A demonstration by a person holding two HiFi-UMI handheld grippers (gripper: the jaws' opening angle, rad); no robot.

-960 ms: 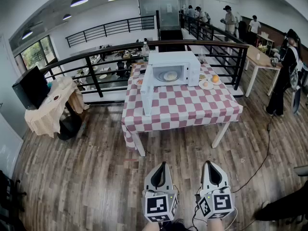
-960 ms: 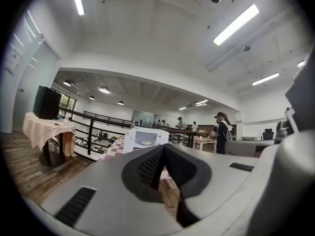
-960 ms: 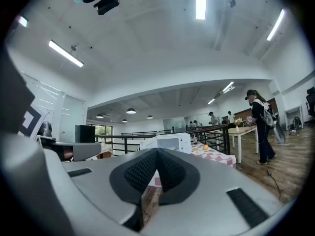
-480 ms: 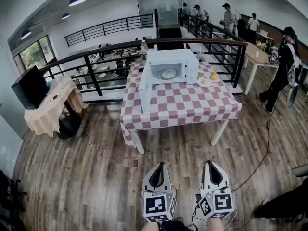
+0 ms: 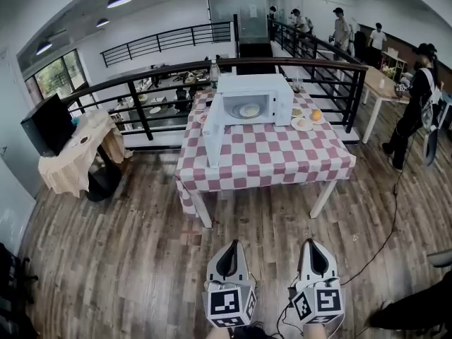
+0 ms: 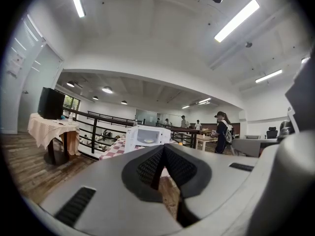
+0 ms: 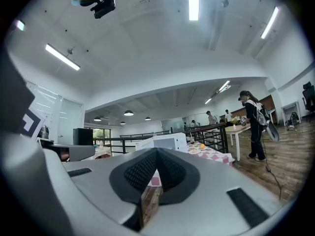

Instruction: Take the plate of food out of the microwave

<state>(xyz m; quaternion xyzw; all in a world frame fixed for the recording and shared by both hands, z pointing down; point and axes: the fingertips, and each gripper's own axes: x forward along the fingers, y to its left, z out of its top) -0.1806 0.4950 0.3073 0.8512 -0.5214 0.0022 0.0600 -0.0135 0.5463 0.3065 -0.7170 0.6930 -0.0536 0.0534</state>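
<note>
The plate of food (image 5: 249,110) is sitting inside the microwave (image 5: 263,90), in the upper middle of the head view. It is the only thing showing in the oven's cavity. The microwave's door (image 5: 214,131) is hanging wide open, swung out to the left. The microwave is standing on the far half of a table (image 5: 268,162) that is wearing a red-and-white checked cloth. Just right of the oven, one small plate (image 5: 302,124) is lying with a round orange thing (image 5: 316,115) beside it. A bottle (image 5: 214,73) is standing behind the oven's left corner.

At the bottom edge of the head view the person is holding two grippers side by side and level, both pointing toward the table and well apart from it. The left gripper (image 5: 232,245) is showing its jaws pressed together with nothing between them, and the right gripper (image 5: 313,242) is likewise closed and empty.

A dark railing (image 5: 159,75) is running behind the table. At the left, one black screen (image 5: 48,124) is standing on a side table (image 5: 72,169) draped in beige cloth. At the right edge a person (image 5: 417,104) carrying a backpack is standing near a wooden table (image 5: 381,85), and a few more people are standing far back at the upper right, too small to count. A dark cable (image 5: 385,235) is trailing across the wooden floor (image 5: 113,260).
</note>
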